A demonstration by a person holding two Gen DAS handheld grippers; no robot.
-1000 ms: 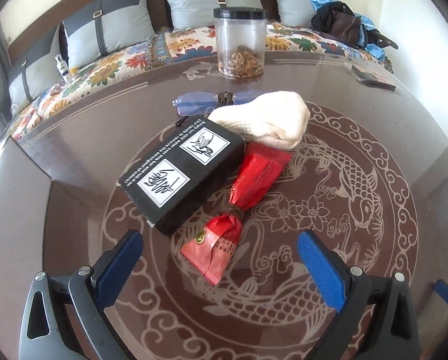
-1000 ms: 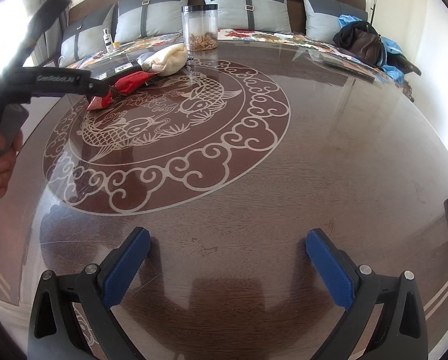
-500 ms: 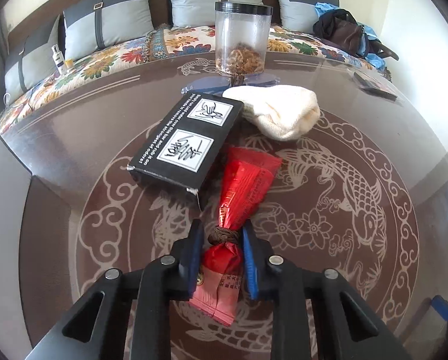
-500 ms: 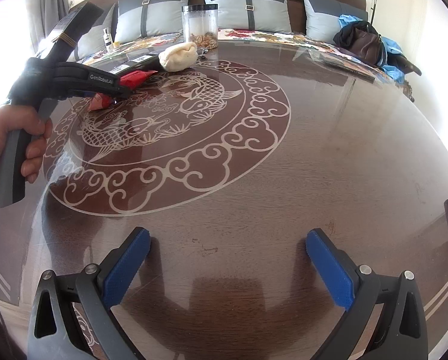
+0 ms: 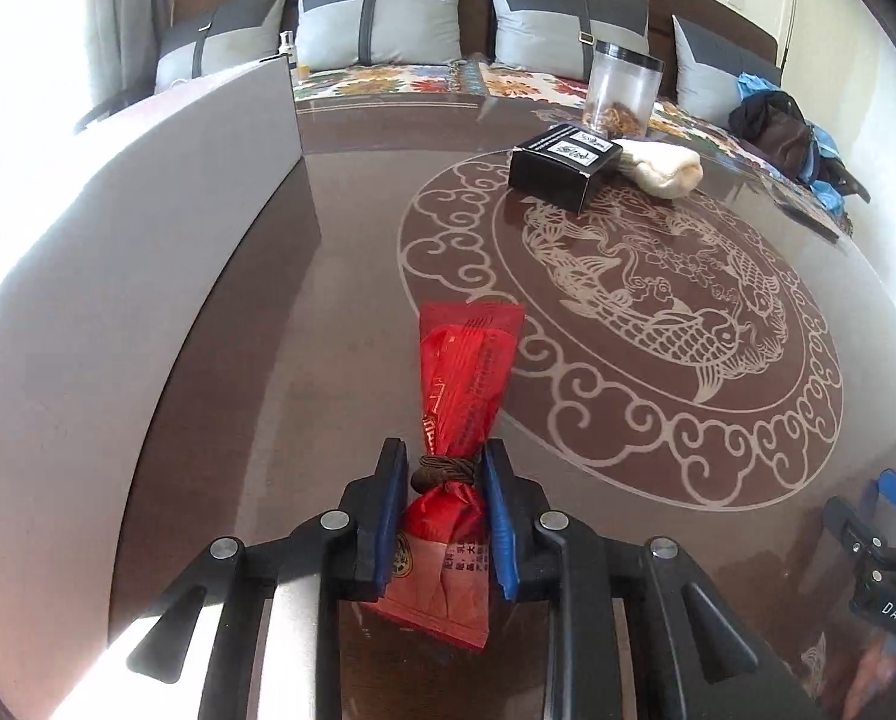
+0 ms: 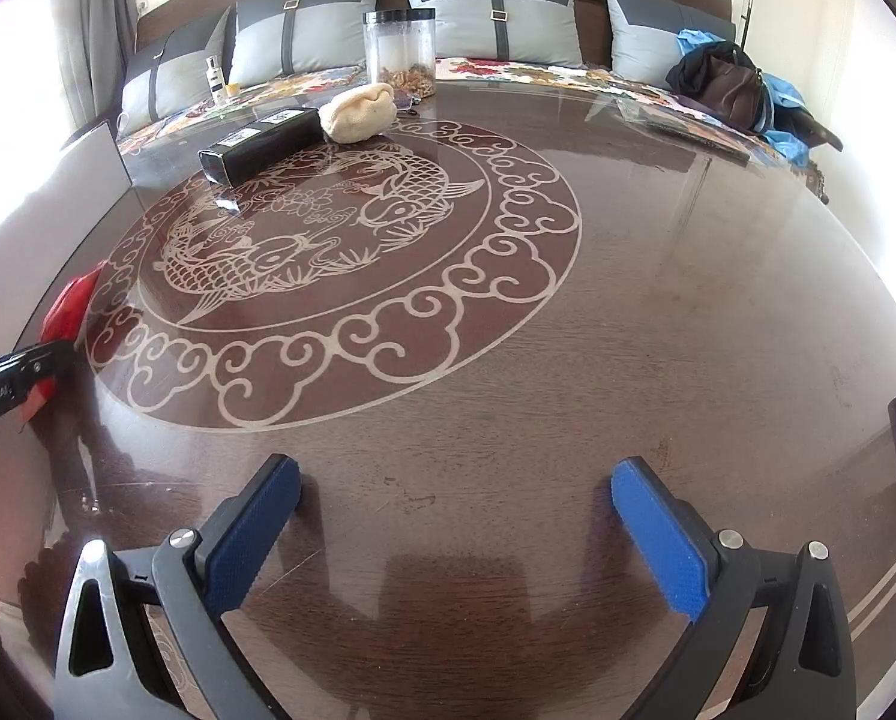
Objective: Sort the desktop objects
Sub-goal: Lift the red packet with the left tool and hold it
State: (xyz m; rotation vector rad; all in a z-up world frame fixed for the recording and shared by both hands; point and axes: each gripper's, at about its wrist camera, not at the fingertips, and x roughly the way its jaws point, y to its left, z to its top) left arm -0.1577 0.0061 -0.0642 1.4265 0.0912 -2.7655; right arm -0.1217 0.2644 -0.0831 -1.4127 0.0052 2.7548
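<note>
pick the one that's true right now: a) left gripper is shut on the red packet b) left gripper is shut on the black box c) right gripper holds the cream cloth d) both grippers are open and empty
a: in the left wrist view the left gripper is closed on the red packet at its tied neck, while the right gripper is wide open over the table, with the black box far off.

both wrist cams low, sofa-ward

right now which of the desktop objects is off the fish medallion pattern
The red packet, clamped at its tied neck in the left tongs. The black box and cream cloth both lie at the medallion's far edge.
</note>
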